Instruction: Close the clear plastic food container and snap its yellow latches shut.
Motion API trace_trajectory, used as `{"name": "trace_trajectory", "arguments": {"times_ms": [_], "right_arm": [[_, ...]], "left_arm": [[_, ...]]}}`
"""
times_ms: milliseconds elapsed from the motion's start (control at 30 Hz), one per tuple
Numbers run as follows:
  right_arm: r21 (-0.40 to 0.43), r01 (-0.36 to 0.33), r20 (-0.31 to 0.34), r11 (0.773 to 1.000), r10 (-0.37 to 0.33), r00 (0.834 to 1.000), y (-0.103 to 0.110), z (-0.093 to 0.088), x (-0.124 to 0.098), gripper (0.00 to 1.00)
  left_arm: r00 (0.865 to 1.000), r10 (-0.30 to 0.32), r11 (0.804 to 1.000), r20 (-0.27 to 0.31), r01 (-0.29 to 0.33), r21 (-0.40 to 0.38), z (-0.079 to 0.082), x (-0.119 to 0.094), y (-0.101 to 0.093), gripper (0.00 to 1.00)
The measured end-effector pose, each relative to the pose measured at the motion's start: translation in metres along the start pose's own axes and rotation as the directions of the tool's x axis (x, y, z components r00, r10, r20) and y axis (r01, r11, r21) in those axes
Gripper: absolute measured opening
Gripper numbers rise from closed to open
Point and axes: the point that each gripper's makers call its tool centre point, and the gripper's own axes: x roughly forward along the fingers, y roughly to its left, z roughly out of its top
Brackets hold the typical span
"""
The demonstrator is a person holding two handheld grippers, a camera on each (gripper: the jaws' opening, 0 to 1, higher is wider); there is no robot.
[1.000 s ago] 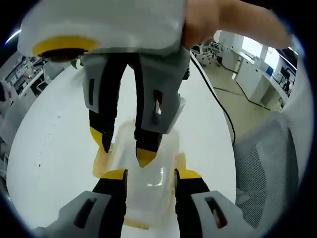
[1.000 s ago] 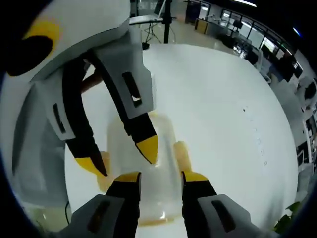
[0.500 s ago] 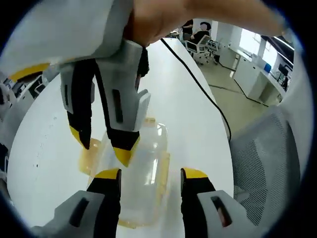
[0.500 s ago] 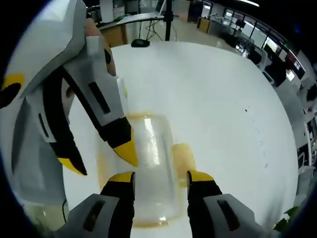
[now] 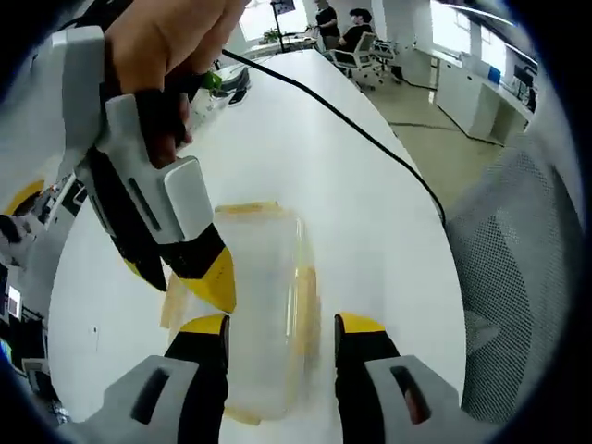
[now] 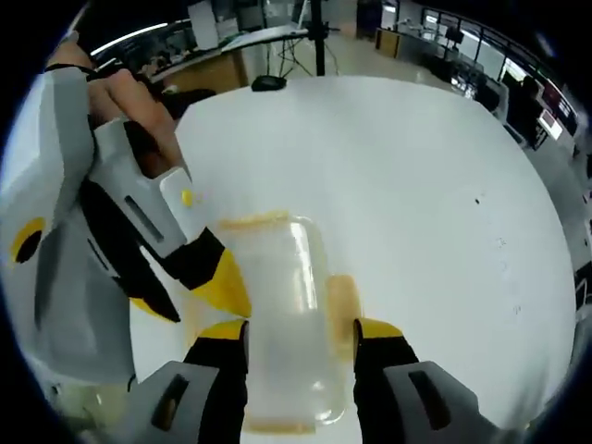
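Both grippers, left (image 5: pixel 280 326) and right (image 6: pixel 301 331), hover with parted, empty jaws over the container (image 5: pixel 264 305).

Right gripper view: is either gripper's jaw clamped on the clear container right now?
No. The right gripper straddles the container with open jaws, and the left gripper hangs open beside it.

Grey grippers, black yellow-tipped jaws

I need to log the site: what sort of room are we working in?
Probably an open-plan office or lab. The container sits on a large white table, a mesh chair stands beside it, and desks with seated people fill the background.
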Motion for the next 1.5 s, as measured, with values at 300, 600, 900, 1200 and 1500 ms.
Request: {"name": "trace_trajectory", "arguments": {"times_ms": [300, 600, 900, 1200, 1500], "right_arm": [[0.015, -0.054, -0.028, 0.998, 0.054, 0.998, 0.003, -0.001, 0.003, 0.42], [0.006, -0.094, -0.028, 0.996, 0.094, 0.995, 0.004, -0.002, 0.005, 0.41], [-0.009, -0.111, -0.060, 0.994, 0.110, 0.992, 0.005, -0.002, 0.006, 0.39], [-0.003, -0.159, -0.122, 0.987, 0.158, 0.980, 0.004, -0.002, 0.008, 0.35], [-0.005, -0.147, -0.102, 0.989, 0.146, 0.984, 0.005, -0.003, 0.008, 0.37]], "left_arm": [[0.996, 0.087, 0.996, -0.027, -0.086, 0.031, 0.000, 0.003, 0.007, 0.36], [0.990, 0.124, 0.991, -0.066, -0.120, 0.063, -0.003, 0.007, 0.005, 0.38], [0.987, 0.138, 0.990, -0.084, -0.134, 0.053, -0.005, 0.007, 0.008, 0.35], [0.980, 0.158, 0.987, -0.122, -0.153, 0.048, -0.006, 0.008, 0.009, 0.31], [0.982, 0.154, 0.987, -0.108, -0.149, 0.058, -0.007, 0.007, 0.008, 0.32]]}}
